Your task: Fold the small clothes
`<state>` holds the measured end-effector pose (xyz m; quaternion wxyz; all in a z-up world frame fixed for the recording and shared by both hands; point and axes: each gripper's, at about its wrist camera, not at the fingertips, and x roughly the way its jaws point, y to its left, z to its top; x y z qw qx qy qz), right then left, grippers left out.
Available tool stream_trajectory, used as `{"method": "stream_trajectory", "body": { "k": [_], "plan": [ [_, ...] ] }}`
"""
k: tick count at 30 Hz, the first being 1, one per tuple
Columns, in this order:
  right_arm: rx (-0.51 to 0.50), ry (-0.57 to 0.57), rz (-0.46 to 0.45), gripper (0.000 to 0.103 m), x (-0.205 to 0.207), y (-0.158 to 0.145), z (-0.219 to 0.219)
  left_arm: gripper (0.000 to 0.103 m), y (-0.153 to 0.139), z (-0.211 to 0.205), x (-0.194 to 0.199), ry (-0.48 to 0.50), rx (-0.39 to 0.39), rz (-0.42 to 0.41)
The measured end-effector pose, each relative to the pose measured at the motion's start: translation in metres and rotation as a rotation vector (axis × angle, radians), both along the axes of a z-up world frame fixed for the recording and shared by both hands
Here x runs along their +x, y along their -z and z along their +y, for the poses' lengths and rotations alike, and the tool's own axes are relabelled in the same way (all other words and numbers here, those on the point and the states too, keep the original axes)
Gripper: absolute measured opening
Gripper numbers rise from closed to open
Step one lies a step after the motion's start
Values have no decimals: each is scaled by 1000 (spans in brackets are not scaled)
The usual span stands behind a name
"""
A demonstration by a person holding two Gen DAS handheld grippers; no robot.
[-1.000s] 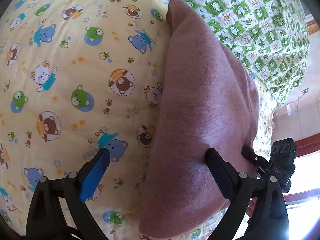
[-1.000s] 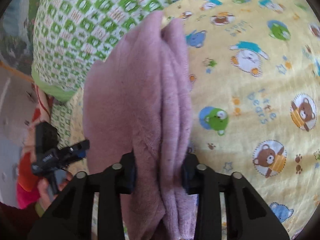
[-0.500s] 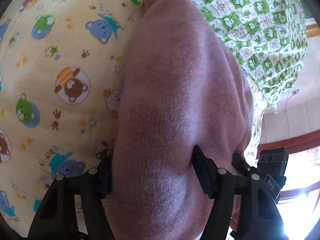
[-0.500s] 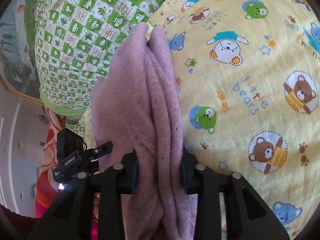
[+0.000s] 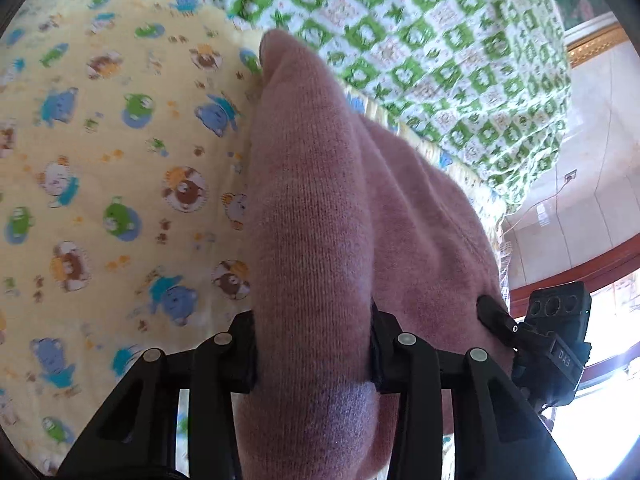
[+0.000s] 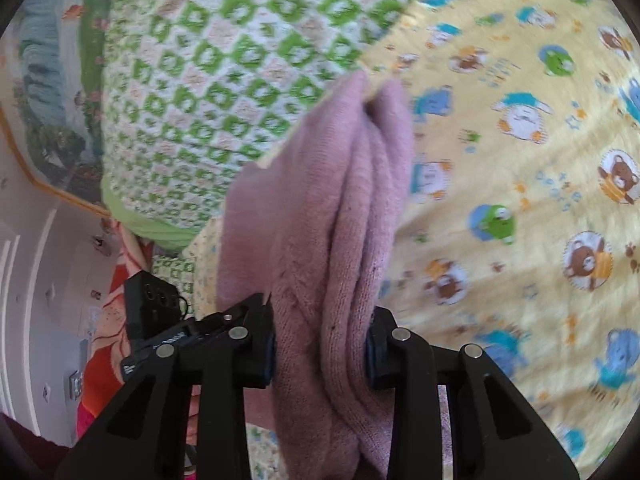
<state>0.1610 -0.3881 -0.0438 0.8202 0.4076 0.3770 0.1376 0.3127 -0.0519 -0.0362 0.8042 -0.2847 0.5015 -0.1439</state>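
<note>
While both grippers bear on it, the pink knitted garment hangs bunched above the yellow bear-print sheet, its far end reaching toward the green-and-white checked quilt. On the left gripper, the fingers are closing, with a thick fold of the garment between them and the pads pressing into it. On the right gripper, the fingers are likewise closing, clamped on several gathered layers of the same garment. In the right wrist view, the left gripper's body shows at the lower left edge, beside the garment.
</note>
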Motion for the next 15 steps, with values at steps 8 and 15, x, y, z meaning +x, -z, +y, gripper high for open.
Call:
{"method": "stream_trajectory", "body": {
  "k": [8,15],
  "plan": [
    [-3,-123,-103,33,-9,-30,77,39,-36,79,-65,-109,8,-52],
    [27,-256,-119,33,7,-19,159,39,-46,165,-129,-231,43,-74]
  ]
}}
